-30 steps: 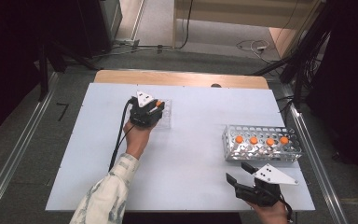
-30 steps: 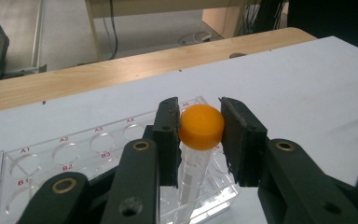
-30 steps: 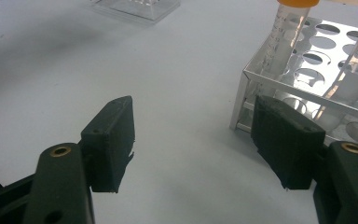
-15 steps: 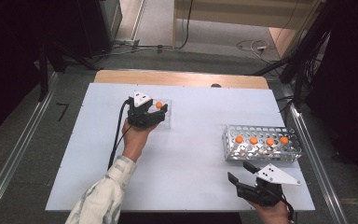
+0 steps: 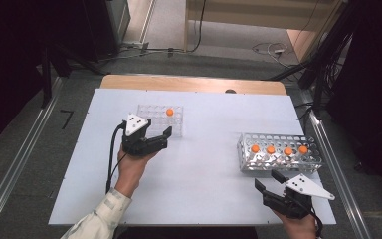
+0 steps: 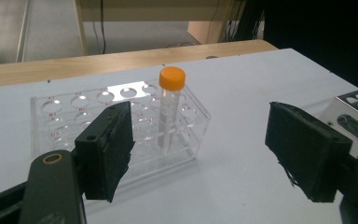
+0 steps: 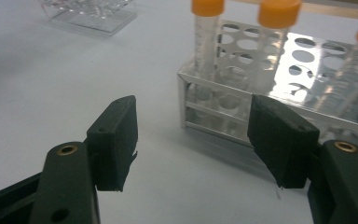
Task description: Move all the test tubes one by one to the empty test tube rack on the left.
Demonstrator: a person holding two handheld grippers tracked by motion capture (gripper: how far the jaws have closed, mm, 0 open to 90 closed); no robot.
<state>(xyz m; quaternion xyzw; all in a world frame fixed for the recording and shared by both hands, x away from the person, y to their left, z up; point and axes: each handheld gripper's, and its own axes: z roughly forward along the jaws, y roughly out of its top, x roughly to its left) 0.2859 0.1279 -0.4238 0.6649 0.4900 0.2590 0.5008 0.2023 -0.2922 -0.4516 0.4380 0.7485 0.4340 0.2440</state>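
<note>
On the white bench (image 5: 204,174), four orange-capped tubes (image 5: 277,149) stand upright in the metal rack (image 5: 278,160), just ahead of the wide-open right claw (image 5: 277,186), the nearer one. The left claw (image 5: 155,138), wide and empty, sits just beside the clear rack (image 5: 151,117) holding one capped tube (image 6: 170,109).

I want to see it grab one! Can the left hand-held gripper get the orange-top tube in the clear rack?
Probably yes. The left hand-held gripper is open and empty, just in front of the clear rack. The orange-capped tube stands alone there, upright, with nothing between it and the jaws.
</note>
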